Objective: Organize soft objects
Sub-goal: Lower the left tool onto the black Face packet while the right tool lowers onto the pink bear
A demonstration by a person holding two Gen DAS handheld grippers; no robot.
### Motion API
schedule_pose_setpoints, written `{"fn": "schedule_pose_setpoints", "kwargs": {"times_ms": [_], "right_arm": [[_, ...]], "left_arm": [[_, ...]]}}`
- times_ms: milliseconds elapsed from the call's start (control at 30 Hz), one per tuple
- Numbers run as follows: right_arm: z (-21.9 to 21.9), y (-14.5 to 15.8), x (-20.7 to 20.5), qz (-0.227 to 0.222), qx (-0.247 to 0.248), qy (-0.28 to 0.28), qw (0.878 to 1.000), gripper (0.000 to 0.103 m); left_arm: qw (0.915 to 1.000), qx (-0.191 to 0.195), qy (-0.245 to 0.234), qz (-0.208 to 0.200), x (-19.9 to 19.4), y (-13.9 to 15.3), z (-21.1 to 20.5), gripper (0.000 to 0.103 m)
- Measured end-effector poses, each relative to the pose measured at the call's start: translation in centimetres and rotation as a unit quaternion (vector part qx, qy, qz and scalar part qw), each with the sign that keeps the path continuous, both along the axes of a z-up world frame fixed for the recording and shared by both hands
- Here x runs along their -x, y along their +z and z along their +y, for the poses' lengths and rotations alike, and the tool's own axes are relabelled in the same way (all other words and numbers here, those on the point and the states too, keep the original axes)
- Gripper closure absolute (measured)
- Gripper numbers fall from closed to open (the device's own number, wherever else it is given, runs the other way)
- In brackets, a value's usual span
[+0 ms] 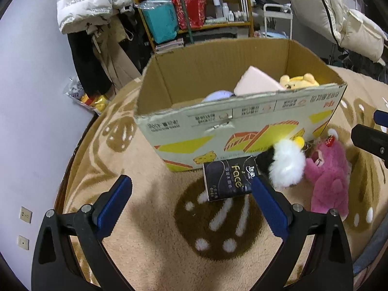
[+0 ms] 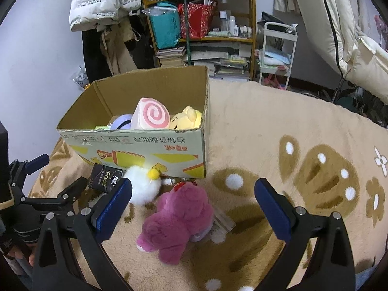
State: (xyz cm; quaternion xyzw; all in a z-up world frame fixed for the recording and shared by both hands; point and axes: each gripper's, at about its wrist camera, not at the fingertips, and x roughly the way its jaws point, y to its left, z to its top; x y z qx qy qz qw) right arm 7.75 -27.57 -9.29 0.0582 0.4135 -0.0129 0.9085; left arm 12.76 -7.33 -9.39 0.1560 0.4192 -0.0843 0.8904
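A cardboard box (image 1: 242, 118) (image 2: 135, 143) stands on a tan blanket and holds a pink swirl cushion (image 2: 151, 116), a yellow bear plush (image 2: 185, 120) and a lavender item (image 2: 122, 122). In front of it lie a black tissue pack (image 1: 228, 178) (image 2: 101, 178), a white fluffy plush (image 1: 287, 163) (image 2: 143, 185) and a pink bear plush (image 1: 327, 172) (image 2: 177, 215). My left gripper (image 1: 191, 189) is open and empty, just short of the tissue pack. My right gripper (image 2: 192, 191) is open and empty, its fingers either side of the pink bear.
The blanket (image 2: 278, 126) has brown paw prints and free room to the right of the box. Behind stand a wooden shelf (image 2: 218, 36) with bags and bottles, hanging coats (image 2: 104, 2), a white cart (image 2: 276, 53) and a cream chair (image 2: 351, 48).
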Motion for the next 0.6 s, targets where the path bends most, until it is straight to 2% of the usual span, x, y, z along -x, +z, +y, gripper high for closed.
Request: {"fn": "schedule_pose_setpoints", "kwargs": {"times_ms": [300,600], "right_arm": [[0.1,-1.5,-1.2,0.032,0.002,0.002,0.999,0.0],[-0.5,-3.3,-2.4,0.074,-0.015,-0.008,0.997,0.0]], "left_arm": [[0.9997,-0.01,-0.009,0.02,-1.1,-1.6,-0.6,0.005],[0.9989,-0.003,-0.013,0.044,-2.1,-2.8,-0.4,0.005]]}}
